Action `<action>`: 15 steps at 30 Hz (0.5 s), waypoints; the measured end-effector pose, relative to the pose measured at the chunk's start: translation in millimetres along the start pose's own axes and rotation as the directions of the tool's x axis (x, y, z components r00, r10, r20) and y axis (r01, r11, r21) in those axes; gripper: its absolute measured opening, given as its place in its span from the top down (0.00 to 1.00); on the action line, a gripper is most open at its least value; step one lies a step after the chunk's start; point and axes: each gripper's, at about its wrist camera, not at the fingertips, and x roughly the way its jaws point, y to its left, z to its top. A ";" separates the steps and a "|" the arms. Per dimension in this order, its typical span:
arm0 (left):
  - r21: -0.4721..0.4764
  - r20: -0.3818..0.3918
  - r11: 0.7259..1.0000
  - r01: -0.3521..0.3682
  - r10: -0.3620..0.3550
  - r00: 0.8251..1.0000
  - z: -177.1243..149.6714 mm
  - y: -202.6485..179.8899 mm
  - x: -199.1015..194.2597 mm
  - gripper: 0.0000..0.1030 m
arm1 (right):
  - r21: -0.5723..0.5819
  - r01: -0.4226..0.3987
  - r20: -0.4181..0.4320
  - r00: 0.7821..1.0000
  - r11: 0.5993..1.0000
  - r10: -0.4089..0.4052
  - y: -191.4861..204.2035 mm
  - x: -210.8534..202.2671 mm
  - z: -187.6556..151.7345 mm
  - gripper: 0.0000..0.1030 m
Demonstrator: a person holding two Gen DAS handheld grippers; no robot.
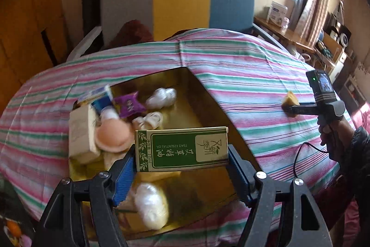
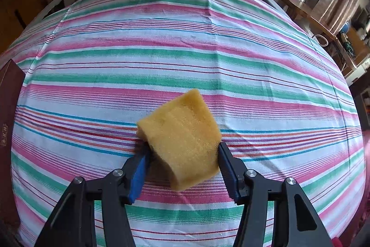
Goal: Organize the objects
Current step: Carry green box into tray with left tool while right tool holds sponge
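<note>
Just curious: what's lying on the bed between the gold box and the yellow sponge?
Nothing: in the left wrist view only bare striped sheet stretches between the gold box and the yellow sponge.

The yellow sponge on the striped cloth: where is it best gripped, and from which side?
Across its two narrow side faces, coming down steeply from above. The yellow sponge is a soft block lying flat on the striped cloth, wide top up, so its sides give parallel faces. The right gripper already straddles them this way, pads touching both sides.
</note>
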 end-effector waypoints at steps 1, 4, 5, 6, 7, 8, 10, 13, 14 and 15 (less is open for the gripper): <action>-0.023 0.004 1.000 0.001 0.000 1.000 -4.5 9.5 -3.7 0.29 | 0.002 -0.002 0.000 1.000 1.000 0.002 -0.9 0.0 -0.2 0.43; -0.089 0.027 0.996 -0.012 0.015 1.000 -18.5 37.2 -16.3 0.29 | -0.003 0.004 0.001 1.000 1.000 -0.004 -0.3 -0.1 -0.8 0.43; -0.118 0.031 0.993 -0.008 0.012 0.999 -24.2 47.1 -20.2 0.29 | -0.005 0.007 0.001 1.000 1.000 -0.007 0.4 -0.2 -1.1 0.43; -0.138 0.034 0.990 -0.003 0.007 0.999 -27.9 54.6 -21.8 0.29 | -0.009 0.010 0.001 1.000 1.000 -0.010 1.3 0.2 -1.1 0.43; -0.158 0.037 0.987 0.005 0.001 0.999 -33.5 61.2 -23.5 0.29 | -0.012 0.013 0.002 1.000 1.000 -0.013 1.9 1.1 -0.5 0.43; -0.167 0.034 0.986 0.013 -0.008 0.999 -37.8 64.9 -23.0 0.29 | -0.016 0.016 0.003 1.000 1.000 -0.016 2.5 1.2 -0.5 0.43; -0.162 0.009 0.986 0.033 -0.032 0.999 -41.7 65.0 -16.9 0.29 | -0.021 0.022 0.004 1.000 1.000 -0.022 3.4 1.3 -0.6 0.43; -0.147 -0.009 0.986 0.081 -0.083 0.997 -34.9 54.8 -5.8 0.29 | -0.024 0.027 0.005 1.000 0.999 -0.026 4.3 1.6 -0.2 0.43; -0.147 -0.014 0.984 0.101 -0.105 0.994 -30.0 51.1 -1.9 0.29 | -0.024 0.028 0.005 1.000 0.999 -0.028 5.2 0.8 -0.3 0.43; -0.150 -0.017 0.982 0.117 -0.121 0.993 -24.4 47.2 2.8 0.29 | -0.024 0.028 0.005 1.000 0.999 -0.028 6.1 0.5 0.2 0.43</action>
